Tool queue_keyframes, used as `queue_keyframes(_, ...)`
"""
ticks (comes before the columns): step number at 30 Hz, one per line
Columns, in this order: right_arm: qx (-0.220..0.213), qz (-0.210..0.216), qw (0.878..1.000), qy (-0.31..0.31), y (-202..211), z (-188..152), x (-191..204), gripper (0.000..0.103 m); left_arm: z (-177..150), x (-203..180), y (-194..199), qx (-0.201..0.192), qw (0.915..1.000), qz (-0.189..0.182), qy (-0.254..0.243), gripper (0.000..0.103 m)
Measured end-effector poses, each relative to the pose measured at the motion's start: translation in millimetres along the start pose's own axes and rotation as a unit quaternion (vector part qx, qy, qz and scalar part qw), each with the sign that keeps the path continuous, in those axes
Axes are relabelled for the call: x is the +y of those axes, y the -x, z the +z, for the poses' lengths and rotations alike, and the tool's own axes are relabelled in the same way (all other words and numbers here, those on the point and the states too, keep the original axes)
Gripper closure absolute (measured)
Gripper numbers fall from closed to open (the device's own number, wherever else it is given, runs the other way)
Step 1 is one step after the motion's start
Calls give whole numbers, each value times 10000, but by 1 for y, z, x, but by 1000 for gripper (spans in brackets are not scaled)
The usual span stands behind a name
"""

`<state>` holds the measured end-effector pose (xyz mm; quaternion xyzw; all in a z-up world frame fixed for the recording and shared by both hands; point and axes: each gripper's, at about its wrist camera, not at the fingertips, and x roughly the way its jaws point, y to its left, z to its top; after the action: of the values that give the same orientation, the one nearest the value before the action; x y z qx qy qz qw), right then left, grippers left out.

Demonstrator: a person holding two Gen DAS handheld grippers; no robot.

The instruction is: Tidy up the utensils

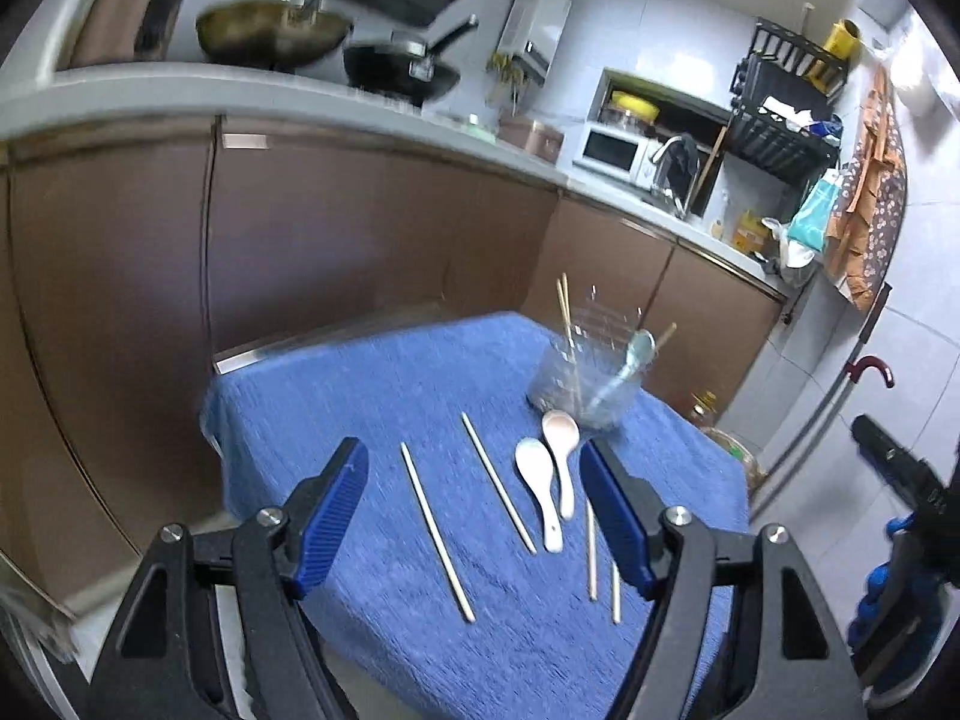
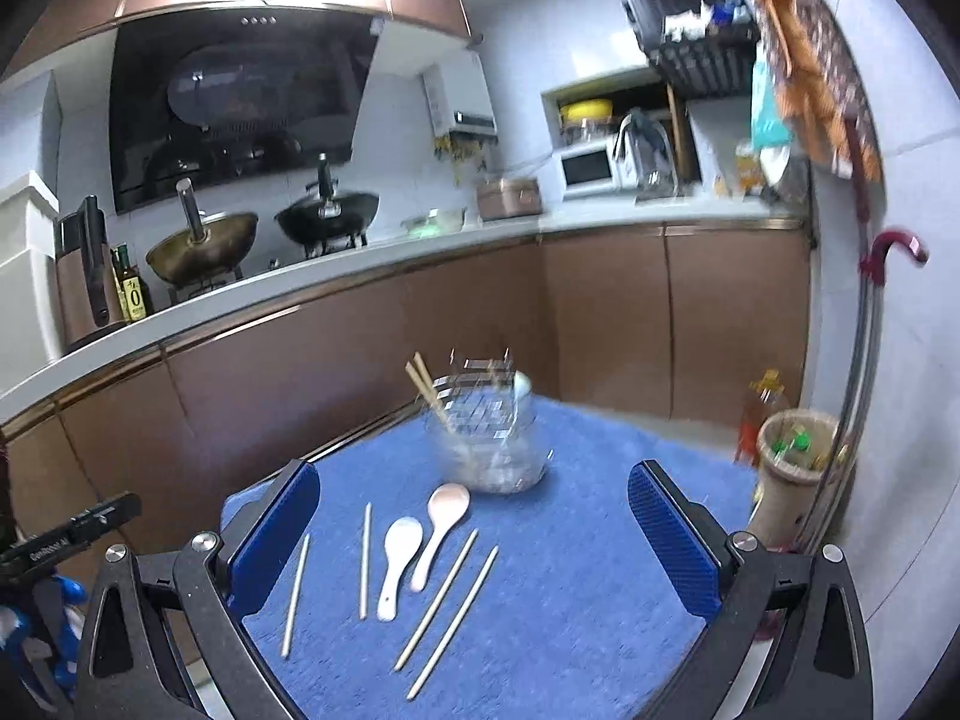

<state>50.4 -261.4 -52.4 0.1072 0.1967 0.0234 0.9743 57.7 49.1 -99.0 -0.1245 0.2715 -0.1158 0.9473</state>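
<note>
Right wrist: white spoon [image 2: 399, 561] between spread right tongs [image 2: 474, 546], untouched.

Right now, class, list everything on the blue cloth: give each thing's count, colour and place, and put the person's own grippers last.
Loose chopsticks: four, pale wood, lying on the cloth, two on each side of the spoons.
White spoon: one, lying in the middle.
Pink spoon: one, beside the white spoon, nearer the holder.
Clear holder: one, transparent, at the cloth's far end, already holding chopsticks and a pale blue spoon.
Blue cloth: one, covering the table.
Left gripper: one, black with blue pads, open, empty.
Right gripper: one, black with blue pads, open, empty.
</note>
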Motion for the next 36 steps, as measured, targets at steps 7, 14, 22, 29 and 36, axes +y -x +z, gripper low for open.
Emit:
queue_keyframes(7,667,72,9973,-290,-33,-16,-19,2,-6,2,-45,742,9968,-277,128,32)
queue_keyframes(14,1586,418,9843,-654,-89,-34,-41,41,-6,-14,-117,1541,9858,-642,165,32)
queue_keyframes(22,2741,994,9496,-1149,-168,-53,-53,70,14,-29,-218,2347,9646,-1199,107,33)
queue_keyframes(29,3404,844,9311,-1003,-224,-55,-48,75,20,-30,-283,2793,9524,-1213,167,36)
queue_keyframes(36,3762,665,9206,-811,-249,-58,-44,78,14,-32,-313,3068,9437,-1238,-29,56)
